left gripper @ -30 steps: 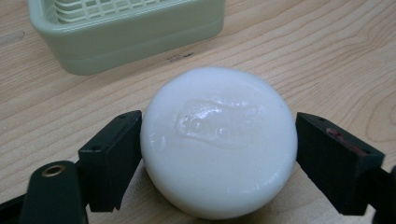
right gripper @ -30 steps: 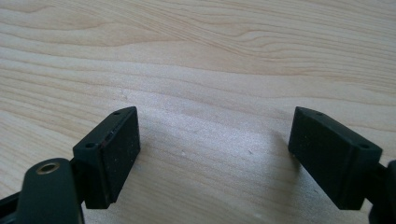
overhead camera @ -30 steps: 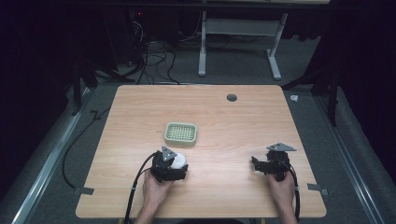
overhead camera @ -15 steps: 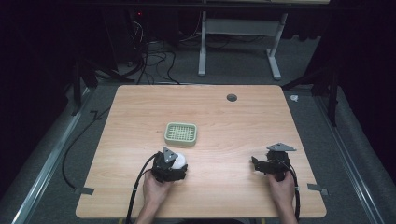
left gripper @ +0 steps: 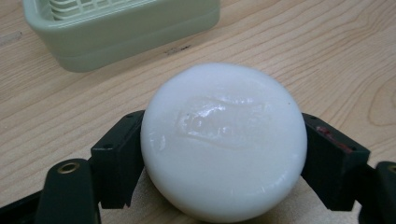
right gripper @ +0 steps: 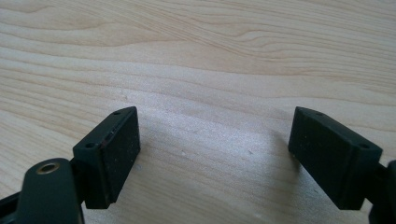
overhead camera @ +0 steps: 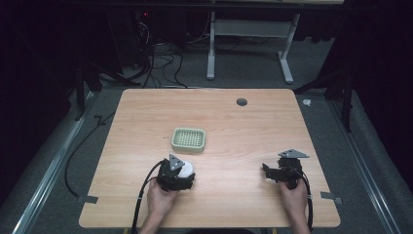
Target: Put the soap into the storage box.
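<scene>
A round white bar of soap [left gripper: 224, 140] sits between the two black jaws of my left gripper [left gripper: 219, 154], which is shut on it just above the wooden table. From above, the soap [overhead camera: 187, 168] shows as a white spot at the front of the left gripper [overhead camera: 184, 173], a short way in front of a pale green slatted soap dish [overhead camera: 189, 140]. The dish's near wall [left gripper: 126, 32] fills the top left of the left gripper view. My right gripper [overhead camera: 268, 173] rests at the table's near right, jaws wide apart over bare wood [right gripper: 215, 154].
A wooden table [overhead camera: 219, 112] with a dark cable hole [overhead camera: 241, 102] near its far edge. Black cables trail from both grippers off the near edge. Tape tabs mark the near corners. Dark floor, cables and a white desk frame [overhead camera: 248, 48] lie beyond.
</scene>
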### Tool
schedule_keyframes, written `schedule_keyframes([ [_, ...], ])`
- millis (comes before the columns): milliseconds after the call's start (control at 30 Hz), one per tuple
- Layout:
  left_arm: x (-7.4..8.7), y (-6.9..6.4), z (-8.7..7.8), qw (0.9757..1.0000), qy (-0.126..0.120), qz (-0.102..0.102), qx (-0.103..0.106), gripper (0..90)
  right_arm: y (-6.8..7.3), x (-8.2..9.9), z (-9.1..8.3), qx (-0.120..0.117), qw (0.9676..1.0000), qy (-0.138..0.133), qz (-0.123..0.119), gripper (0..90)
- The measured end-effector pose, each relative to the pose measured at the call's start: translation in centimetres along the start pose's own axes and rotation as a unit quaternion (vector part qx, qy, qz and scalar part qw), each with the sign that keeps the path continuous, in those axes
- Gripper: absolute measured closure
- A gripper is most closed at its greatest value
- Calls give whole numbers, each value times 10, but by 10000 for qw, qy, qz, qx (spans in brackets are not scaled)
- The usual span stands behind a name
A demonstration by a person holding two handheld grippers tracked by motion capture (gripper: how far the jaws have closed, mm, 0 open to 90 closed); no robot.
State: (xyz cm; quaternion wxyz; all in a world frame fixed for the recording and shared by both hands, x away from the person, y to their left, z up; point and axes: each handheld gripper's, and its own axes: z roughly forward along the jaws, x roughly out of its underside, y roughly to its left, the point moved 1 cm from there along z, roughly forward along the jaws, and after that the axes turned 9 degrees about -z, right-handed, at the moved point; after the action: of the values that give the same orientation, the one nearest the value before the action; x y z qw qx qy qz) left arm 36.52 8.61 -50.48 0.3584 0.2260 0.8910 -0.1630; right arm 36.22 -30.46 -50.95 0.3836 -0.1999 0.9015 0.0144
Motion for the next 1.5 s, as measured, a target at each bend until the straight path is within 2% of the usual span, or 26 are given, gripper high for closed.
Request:
schedule_keyframes([
  [333, -8, 1, -10, 10000, -11, 68, 32, 235, 0, 0, 0, -2, 10000, 3, -11, 177],
  [467, -12, 0, -14, 9999, -15, 53, 106, 235, 0, 0, 0, -1, 10000, -1, -1, 176],
  [833, -24, -3, -19, 9996, 14, 172, 222, 235, 0, 0, 0, -4, 10000, -1, 1, 176],
  [1033, -31, 0, -19, 9994, 22, 103, 322, 235, 0, 0, 0, -10, 10000, -1, -5, 175],
  [1267, -40, 3, -22, 9994, -25, 91, 328, 235, 0, 0, 0, -6, 10000, 1, -3, 175],
  [1367, -42, 7, -23, 9990, -60, -48, 431, 235, 0, 0, 0, -8, 10000, -2, -11, 174],
  [1500, -43, 11, -24, 9991, -61, -123, 390, 235, 0, 0, 0, -12, 10000, 3, 3, 174],
])
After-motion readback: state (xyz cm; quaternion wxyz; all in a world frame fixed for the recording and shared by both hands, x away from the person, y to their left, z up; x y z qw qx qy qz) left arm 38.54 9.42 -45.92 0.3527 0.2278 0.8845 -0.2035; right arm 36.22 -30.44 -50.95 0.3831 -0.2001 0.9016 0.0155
